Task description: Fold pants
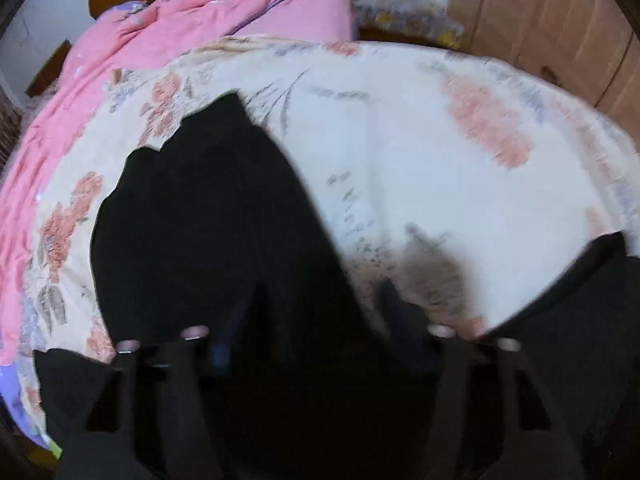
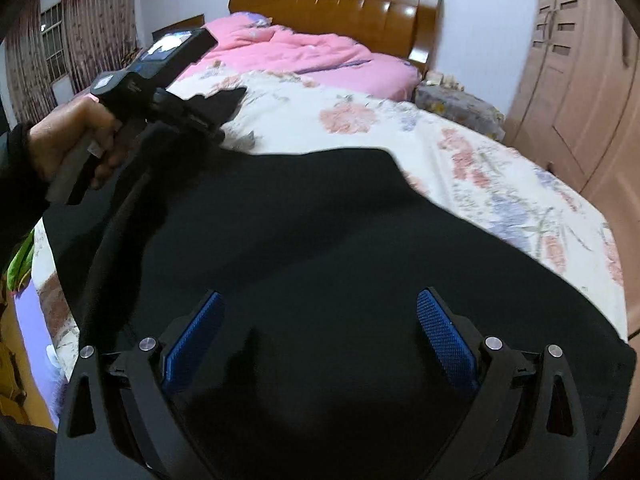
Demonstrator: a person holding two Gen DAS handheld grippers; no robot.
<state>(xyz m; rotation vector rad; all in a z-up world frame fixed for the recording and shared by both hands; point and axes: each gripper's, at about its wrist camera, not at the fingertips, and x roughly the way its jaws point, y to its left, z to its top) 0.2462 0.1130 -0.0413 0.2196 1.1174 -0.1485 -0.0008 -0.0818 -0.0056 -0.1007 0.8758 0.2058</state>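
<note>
Black pants (image 2: pixel 320 220) lie spread on a floral bed sheet (image 2: pixel 400 120). My right gripper (image 2: pixel 320 312) hovers over their wide part, open, its blue pads (image 2: pixel 444 340) far apart with nothing pinched. In the blurred left wrist view, one narrower stretch of the pants (image 1: pixel 200 208) runs away from me. My left gripper (image 1: pixel 316 308) stands over its near end with the jaws partly apart. Cloth lies between them, and a strip of sheet shows beside the right finger. From the right wrist view, a hand (image 2: pixel 72 140) holds the left gripper (image 2: pixel 220 120) at the pants' far left edge.
A crumpled pink quilt (image 2: pixel 288 48) lies at the head of the bed below a wooden headboard (image 2: pixel 340 4). A wooden wardrobe (image 2: pixel 580 80) stands on the right, with a cloth-covered bedside stand (image 2: pixel 460 108) next to it. Curtains and a window (image 2: pixel 60 40) are at the left.
</note>
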